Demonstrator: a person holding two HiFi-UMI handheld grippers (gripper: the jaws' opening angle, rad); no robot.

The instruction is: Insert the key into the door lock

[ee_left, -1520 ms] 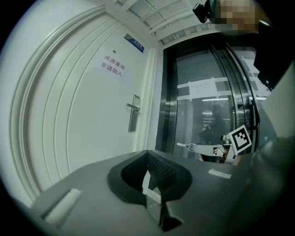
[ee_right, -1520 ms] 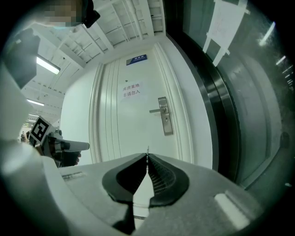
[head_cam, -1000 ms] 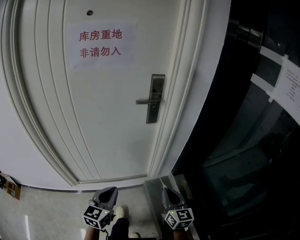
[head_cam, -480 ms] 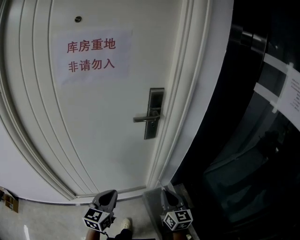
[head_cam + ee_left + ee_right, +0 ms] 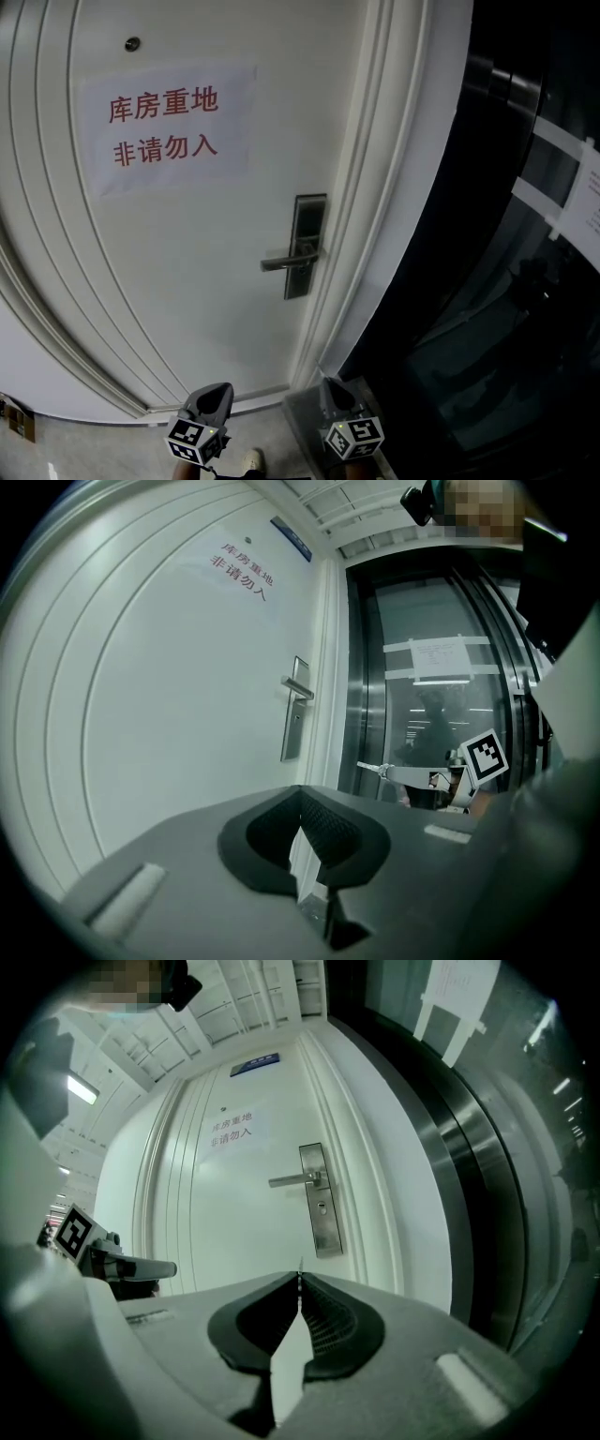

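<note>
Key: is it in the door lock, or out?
Out. The left gripper view shows the key sticking out of the right gripper's closed jaws, in the air and clear of the door lock.

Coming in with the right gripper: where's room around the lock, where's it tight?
Free: bare door below the handle and left of the plate, up to the sign. Tight: the handle juts left above the keyhole, and the frame crowds the plate's right edge. The right gripper with its key probably fits in from lower left.
</note>
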